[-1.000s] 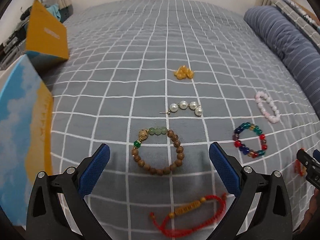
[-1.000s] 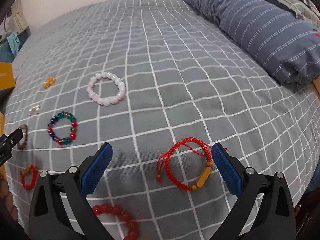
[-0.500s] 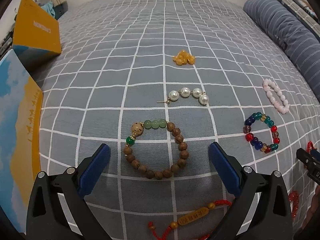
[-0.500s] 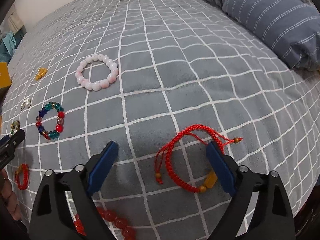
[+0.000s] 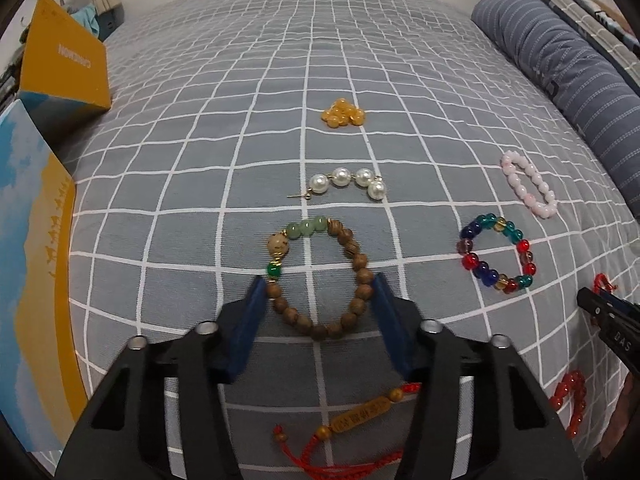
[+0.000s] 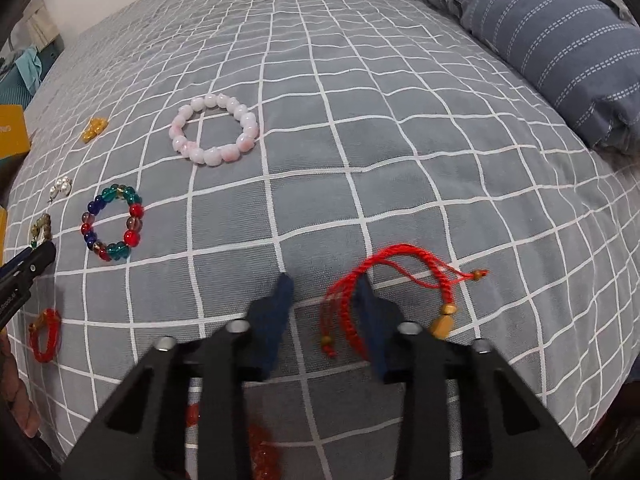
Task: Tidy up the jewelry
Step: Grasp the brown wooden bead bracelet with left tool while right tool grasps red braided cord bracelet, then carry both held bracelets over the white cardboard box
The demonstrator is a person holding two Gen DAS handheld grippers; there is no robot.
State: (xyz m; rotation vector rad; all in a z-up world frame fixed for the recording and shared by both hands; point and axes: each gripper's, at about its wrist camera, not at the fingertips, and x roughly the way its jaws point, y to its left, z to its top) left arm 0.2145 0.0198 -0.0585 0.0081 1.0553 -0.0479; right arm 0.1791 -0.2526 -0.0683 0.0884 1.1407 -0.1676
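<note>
On the grey checked bedspread (image 5: 200, 160), my left gripper (image 5: 320, 300) stands low over a brown wooden bead bracelet (image 5: 356, 264) with green beads. Its blue fingers (image 5: 250, 320) touch the bracelet's two outer sides. My right gripper (image 6: 326, 300) is partly closed over a red cord bracelet (image 6: 400, 256) with a tan bead; one blue finger (image 6: 370, 312) sits inside the loop. Neither bracelet is lifted. A pearl piece (image 5: 348, 180), orange beads (image 5: 344, 114), a multicoloured bracelet (image 5: 496, 256) and a pink bracelet (image 5: 528, 184) lie beyond.
Yellow and blue boxes (image 5: 60, 60) stand along the left edge. A blue striped pillow (image 6: 540, 40) lies at the right. Another red cord bracelet (image 5: 360, 416) and red beads (image 5: 568, 396) lie near the front edge. The pink bracelet also shows in the right wrist view (image 6: 216, 128).
Both grippers have narrowed from wide open. The left has closed in around the wooden bracelet. The right has moved down onto the red cord bracelet.
</note>
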